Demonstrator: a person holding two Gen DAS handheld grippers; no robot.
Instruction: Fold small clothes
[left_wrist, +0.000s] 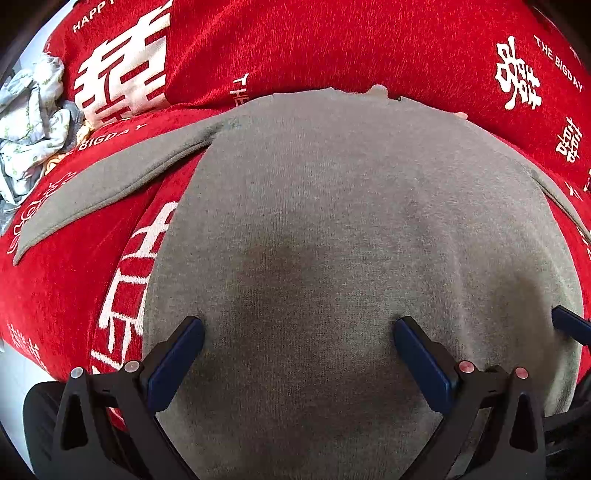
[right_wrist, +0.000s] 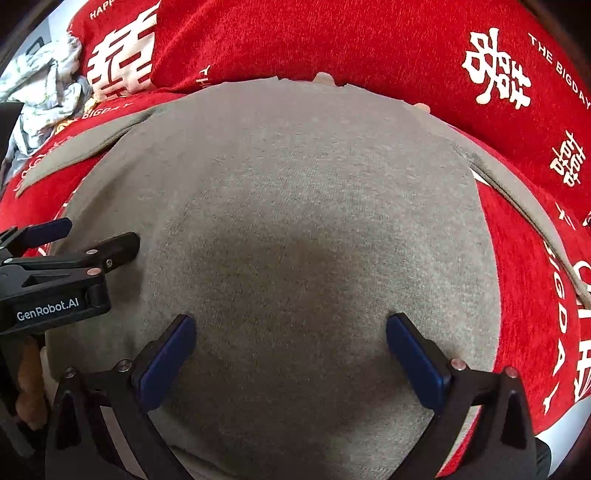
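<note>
A small grey long-sleeved top lies flat on a red cloth with white lettering. Its left sleeve spreads out to the left. It also shows in the right wrist view, where its right sleeve runs down the right side. My left gripper is open, low over the lower part of the top. My right gripper is open over the same area, just to the right. The left gripper also shows in the right wrist view at the left edge.
A crumpled pile of light patterned clothes lies at the far left in the left wrist view and in the right wrist view. The red cloth covers the surface around the top.
</note>
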